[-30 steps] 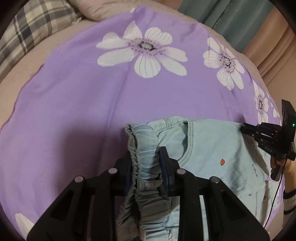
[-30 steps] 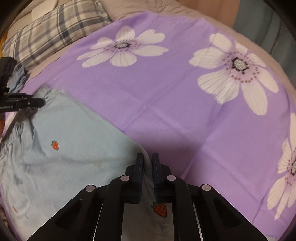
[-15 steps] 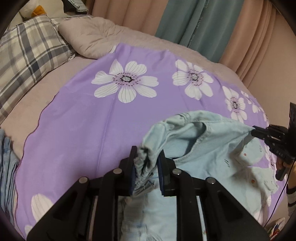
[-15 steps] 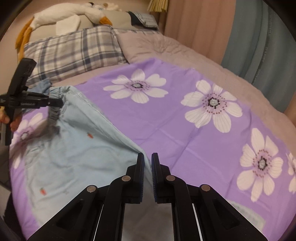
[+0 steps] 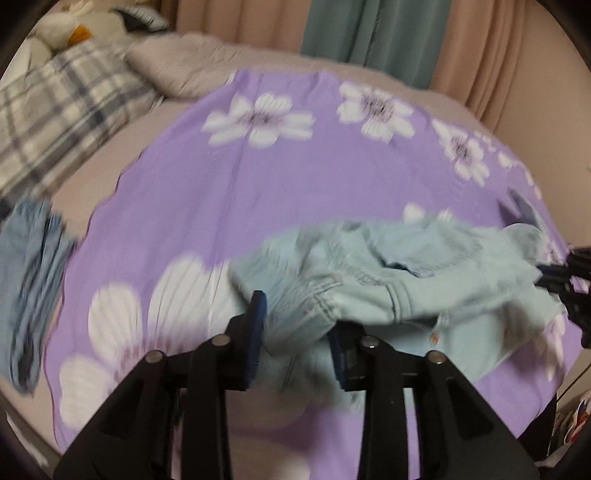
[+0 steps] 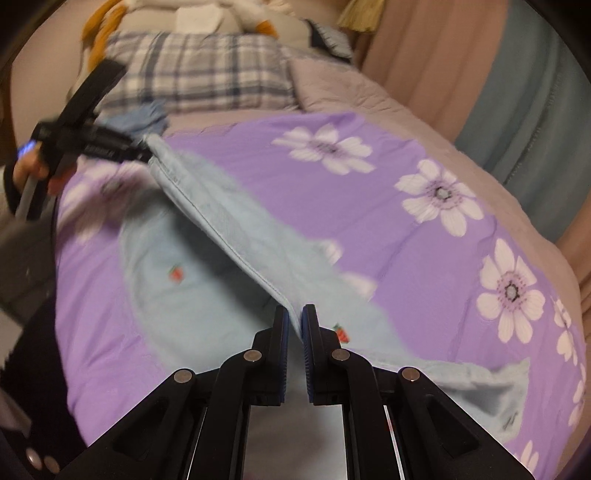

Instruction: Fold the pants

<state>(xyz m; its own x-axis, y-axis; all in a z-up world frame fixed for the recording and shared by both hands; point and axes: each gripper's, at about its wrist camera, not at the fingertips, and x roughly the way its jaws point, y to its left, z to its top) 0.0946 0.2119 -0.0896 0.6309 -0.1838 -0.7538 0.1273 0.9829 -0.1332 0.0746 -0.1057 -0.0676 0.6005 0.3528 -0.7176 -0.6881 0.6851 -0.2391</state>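
Observation:
The pants (image 5: 406, 288) are light blue denim with small strawberry prints (image 6: 176, 274). They hang lifted above the purple flowered sheet (image 5: 258, 184), stretched between both grippers. My left gripper (image 5: 295, 325) is shut on the bunched elastic waistband. It also shows at the left of the right wrist view (image 6: 144, 155), holding the cloth's far corner. My right gripper (image 6: 294, 321) is shut on the pants' edge, and it shows at the right edge of the left wrist view (image 5: 546, 273). Both views are blurred.
A plaid pillow (image 6: 199, 81) and a stuffed toy (image 5: 62, 29) lie at the bed's head. Another folded blue denim garment (image 5: 29, 280) lies at the sheet's left edge. Pink and teal curtains (image 5: 369, 33) hang behind the bed.
Both grippers have lifted the pants off the sheet and drawn back toward the near edge of the bed. The cloth now hangs taut between them instead of lying flat.

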